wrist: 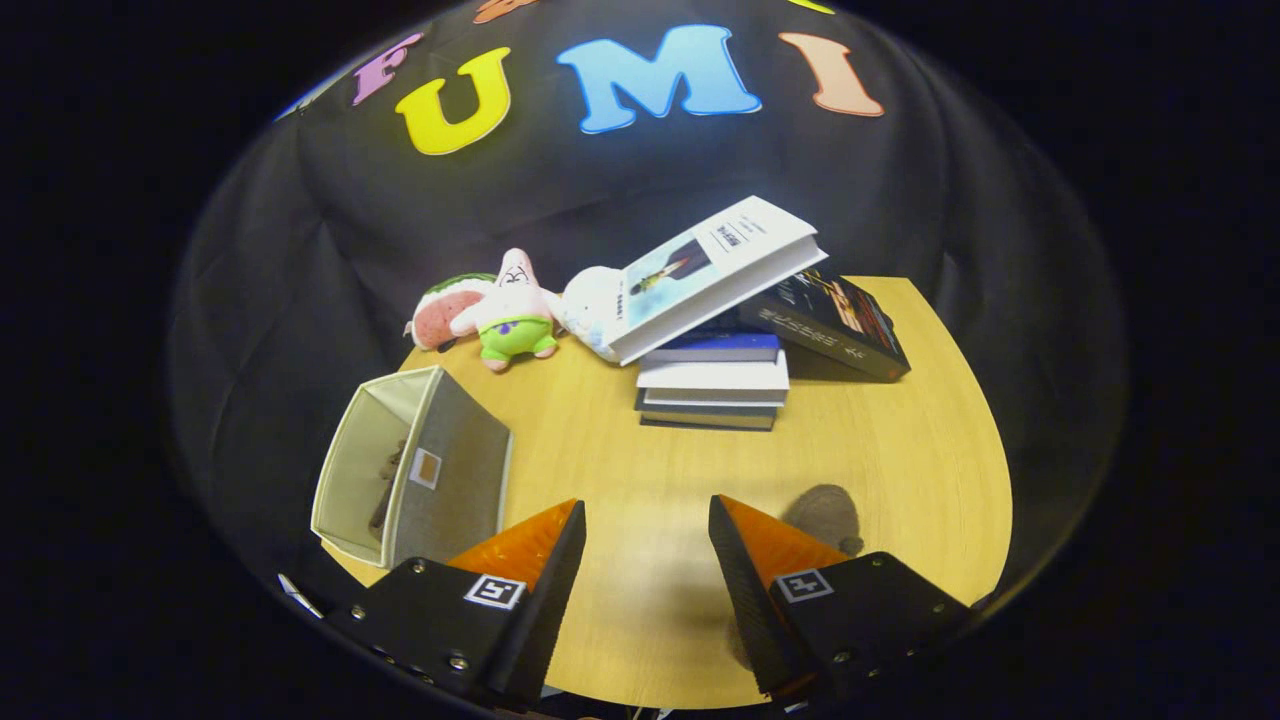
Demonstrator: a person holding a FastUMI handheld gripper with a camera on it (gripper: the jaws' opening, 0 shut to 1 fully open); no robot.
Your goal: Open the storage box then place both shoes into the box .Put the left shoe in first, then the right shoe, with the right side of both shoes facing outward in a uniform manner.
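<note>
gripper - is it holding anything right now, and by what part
Nothing is held. The gripper is open, with only bare table between its fingers. A brown shoe lies just behind the right finger, untouched as far as can be seen.

The right finger (760,560) covers most of a brown shoe (826,516), leaving its toe and side unreadable. A dark object (385,490) inside the storage box (455,470) is largely hidden by the box wall, its identity unclear. The upper open book (715,270) hides part of the book stack (712,385) and the white plush (590,305).
</note>
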